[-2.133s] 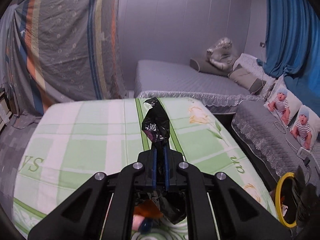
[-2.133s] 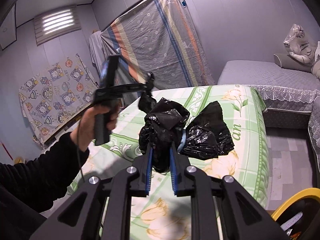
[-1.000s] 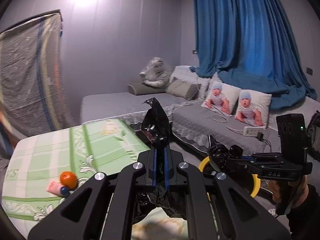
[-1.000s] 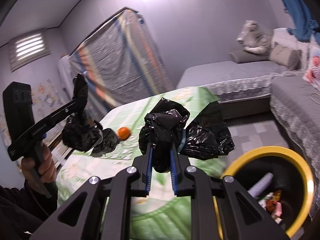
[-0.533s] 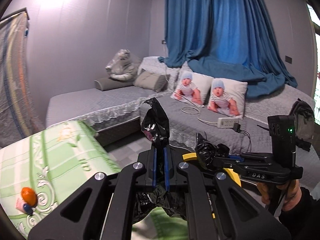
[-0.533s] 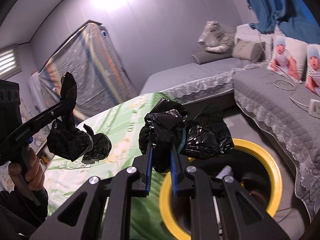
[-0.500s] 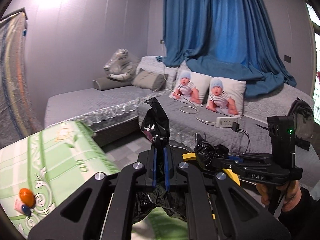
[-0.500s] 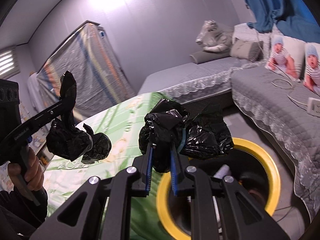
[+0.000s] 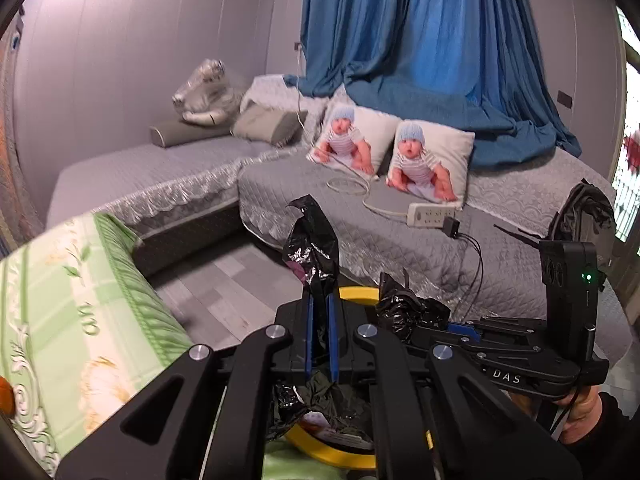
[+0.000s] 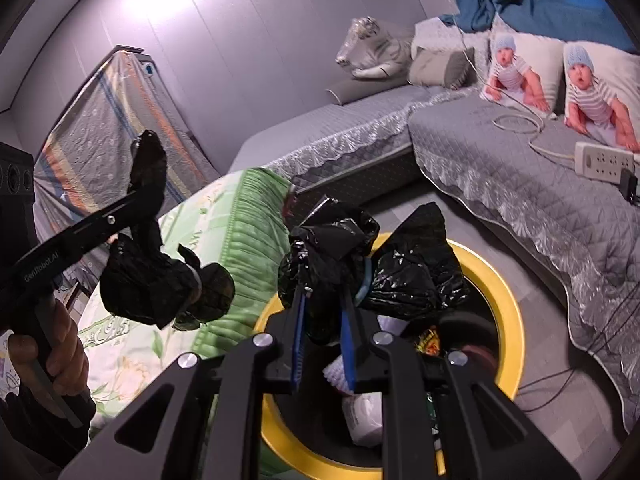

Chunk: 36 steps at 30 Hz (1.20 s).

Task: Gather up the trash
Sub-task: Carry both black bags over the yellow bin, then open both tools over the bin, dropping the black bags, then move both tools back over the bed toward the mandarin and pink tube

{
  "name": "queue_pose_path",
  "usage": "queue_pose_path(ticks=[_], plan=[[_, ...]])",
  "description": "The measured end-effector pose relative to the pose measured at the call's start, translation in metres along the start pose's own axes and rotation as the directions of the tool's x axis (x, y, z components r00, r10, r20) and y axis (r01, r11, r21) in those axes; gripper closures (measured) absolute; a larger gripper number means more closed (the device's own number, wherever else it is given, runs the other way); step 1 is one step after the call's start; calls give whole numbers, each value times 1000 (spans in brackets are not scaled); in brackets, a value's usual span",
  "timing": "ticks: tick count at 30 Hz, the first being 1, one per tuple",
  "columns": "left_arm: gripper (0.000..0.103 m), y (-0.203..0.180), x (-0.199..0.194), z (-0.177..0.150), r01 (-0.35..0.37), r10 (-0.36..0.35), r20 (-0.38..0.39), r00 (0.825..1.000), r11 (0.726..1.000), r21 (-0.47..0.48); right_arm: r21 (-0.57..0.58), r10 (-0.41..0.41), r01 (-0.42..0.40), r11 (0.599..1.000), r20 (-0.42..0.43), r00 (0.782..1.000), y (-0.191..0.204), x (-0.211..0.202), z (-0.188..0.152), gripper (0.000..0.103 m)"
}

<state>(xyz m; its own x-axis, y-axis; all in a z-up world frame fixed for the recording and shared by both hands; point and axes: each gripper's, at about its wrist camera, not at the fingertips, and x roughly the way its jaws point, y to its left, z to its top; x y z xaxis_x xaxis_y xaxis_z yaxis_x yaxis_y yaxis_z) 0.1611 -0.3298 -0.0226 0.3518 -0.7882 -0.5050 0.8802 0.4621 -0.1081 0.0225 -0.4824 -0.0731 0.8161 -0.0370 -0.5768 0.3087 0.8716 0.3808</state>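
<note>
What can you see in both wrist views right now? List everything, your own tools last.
black plastic bags: two bunches, black, one pinched in each tool, above the bin
bin: one, yellow rim, on the floor between bed and sofa, trash inside
green bedspread: one, green and white floral, left of the bin
grey sofa: one, grey quilted cover, L-shaped along the walls
baby-print pillows: two, white, on the sofa
power strip: one, white, on the sofa, cable attached
plush tiger: one, white, plastic-wrapped, sofa corner
curtain: one, blue, behind the sofa
left tool: black, blue pads, shut on a bag
right tool: black, blue pads, shut on a bag
</note>
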Motion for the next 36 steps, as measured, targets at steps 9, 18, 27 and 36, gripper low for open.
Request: queue_pose_path(ticks=[9,18,27,36], plan=[[96,5,57,-16,51,-60,-113,992,995,-82,102,-38,46,994,-78,996,-31,17,-9,88],[15,23,51,-20,12,-23,-63,998,985,-172,147,-116,122,982,-48,992,-45,9,-11,51],[13,60,3,-22,-94,109,46,993,965,-246,115,-247,238,964,68,967,-32,-23,-1,42],[9,141,-164,-68,-492,587,223,778,790,-366,-194,-51,61,979,55,997,78,21,20,42]])
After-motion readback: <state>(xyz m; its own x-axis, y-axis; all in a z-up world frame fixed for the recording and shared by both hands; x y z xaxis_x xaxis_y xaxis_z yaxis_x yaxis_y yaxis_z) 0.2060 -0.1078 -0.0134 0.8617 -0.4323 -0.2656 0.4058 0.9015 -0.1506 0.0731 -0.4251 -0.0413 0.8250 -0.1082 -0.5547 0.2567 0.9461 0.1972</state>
